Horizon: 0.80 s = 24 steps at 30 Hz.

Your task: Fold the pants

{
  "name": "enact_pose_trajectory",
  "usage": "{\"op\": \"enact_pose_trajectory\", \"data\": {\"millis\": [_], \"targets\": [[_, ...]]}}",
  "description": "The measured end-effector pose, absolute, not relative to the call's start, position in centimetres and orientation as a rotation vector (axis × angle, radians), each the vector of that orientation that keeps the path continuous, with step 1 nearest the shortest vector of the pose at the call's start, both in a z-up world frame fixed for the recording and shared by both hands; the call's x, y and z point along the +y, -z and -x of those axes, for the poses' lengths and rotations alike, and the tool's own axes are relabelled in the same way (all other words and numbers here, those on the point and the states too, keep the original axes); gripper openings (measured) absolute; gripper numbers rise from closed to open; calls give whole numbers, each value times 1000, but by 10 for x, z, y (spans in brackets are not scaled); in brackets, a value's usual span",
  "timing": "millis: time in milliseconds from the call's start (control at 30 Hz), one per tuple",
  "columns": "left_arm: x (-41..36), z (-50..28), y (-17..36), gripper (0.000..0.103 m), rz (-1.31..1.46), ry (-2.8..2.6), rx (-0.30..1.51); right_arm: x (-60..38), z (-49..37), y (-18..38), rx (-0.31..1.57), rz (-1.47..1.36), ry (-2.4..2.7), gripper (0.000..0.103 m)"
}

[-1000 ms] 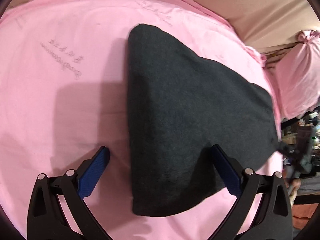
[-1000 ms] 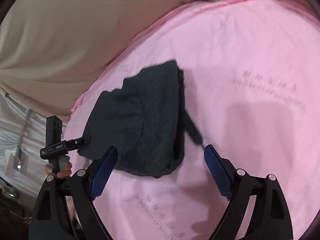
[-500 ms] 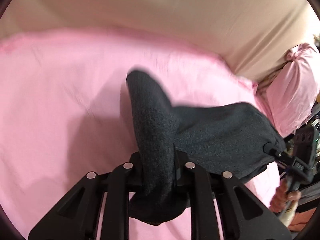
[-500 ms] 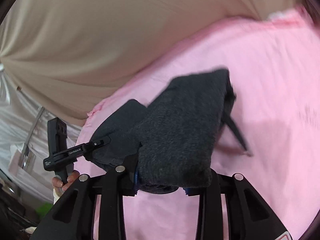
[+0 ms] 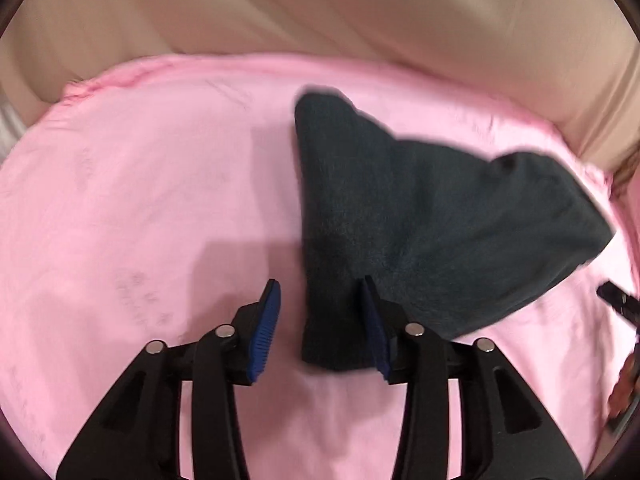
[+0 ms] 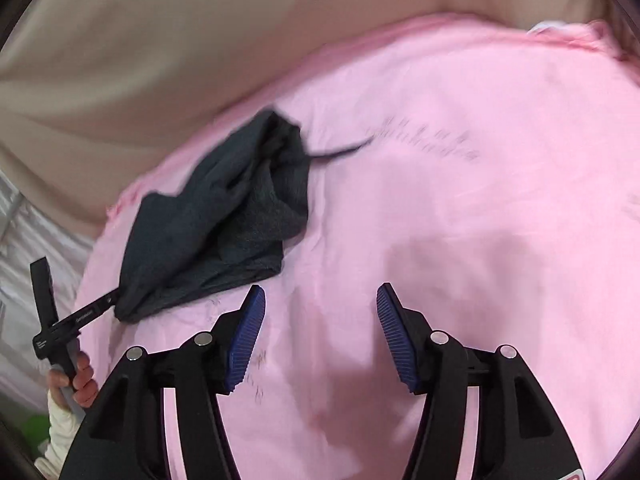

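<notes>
The dark grey pants (image 5: 420,216) lie folded in a bundle on the pink sheet (image 5: 140,200). My left gripper (image 5: 320,312) is open, its jaws on either side of the bundle's near corner, the cloth against the right pad. In the right wrist view the pants (image 6: 224,216) lie at the left with a drawstring trailing to the right. My right gripper (image 6: 320,328) is open and empty over bare sheet, right of the bundle. The left gripper (image 6: 72,316) shows at the pants' far end in that view.
The pink sheet (image 6: 480,160) covers a bed with a beige fabric wall (image 5: 320,8) behind it. The sheet's edge runs along the back and left. A person's hand (image 6: 76,380) holds the left gripper at the bed's side.
Both grippers were shut on the pants half a second ago, lifting them. Now both are open and the pants lie on the sheet. The right gripper has moved back and to the right.
</notes>
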<state>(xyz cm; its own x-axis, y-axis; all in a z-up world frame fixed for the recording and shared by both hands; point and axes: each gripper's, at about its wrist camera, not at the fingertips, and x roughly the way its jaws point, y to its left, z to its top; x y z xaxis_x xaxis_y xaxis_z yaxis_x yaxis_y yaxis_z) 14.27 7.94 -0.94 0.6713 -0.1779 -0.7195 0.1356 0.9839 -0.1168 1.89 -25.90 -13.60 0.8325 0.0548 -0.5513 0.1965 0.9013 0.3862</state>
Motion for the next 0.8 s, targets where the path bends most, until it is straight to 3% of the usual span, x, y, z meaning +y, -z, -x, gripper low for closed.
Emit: {"op": "enact_pose_trajectory", "data": {"millis": [67, 133, 200, 300, 367, 400, 467, 533, 567, 700, 800], "targets": [[70, -125, -18, 55, 27, 169, 714, -238, -9, 112, 540, -356, 85, 29], [39, -115, -41, 84, -41, 138, 613, -203, -22, 88, 488, -253, 46, 24], [19, -110, -53, 92, -73, 133, 561, -198, -51, 62, 478, -206, 3, 10], [-17, -140, -45, 92, -94, 123, 623, -187, -112, 60, 503, -215, -13, 8], [-4, -174, -16, 92, -114, 54, 710, -203, -173, 96, 666, -215, 106, 7], [1, -206, 11, 92, -118, 12, 812, -221, -189, 115, 745, -249, 145, 0], [20, -228, 45, 92, -67, -7, 901, -251, -168, 124, 716, -371, 126, 0], [39, -233, 44, 91, 35, 30, 892, -245, -154, 108, 677, -347, 170, 3], [41, -235, 42, 91, 39, 25, 884, -230, -151, 96, 642, -297, 141, 9], [29, -239, 42, 91, -30, 3, 861, -217, -201, 86, 673, -169, 150, 9], [20, -249, 38, 93, -29, 6, 855, -253, -213, 99, 687, -348, 138, 9]]}}
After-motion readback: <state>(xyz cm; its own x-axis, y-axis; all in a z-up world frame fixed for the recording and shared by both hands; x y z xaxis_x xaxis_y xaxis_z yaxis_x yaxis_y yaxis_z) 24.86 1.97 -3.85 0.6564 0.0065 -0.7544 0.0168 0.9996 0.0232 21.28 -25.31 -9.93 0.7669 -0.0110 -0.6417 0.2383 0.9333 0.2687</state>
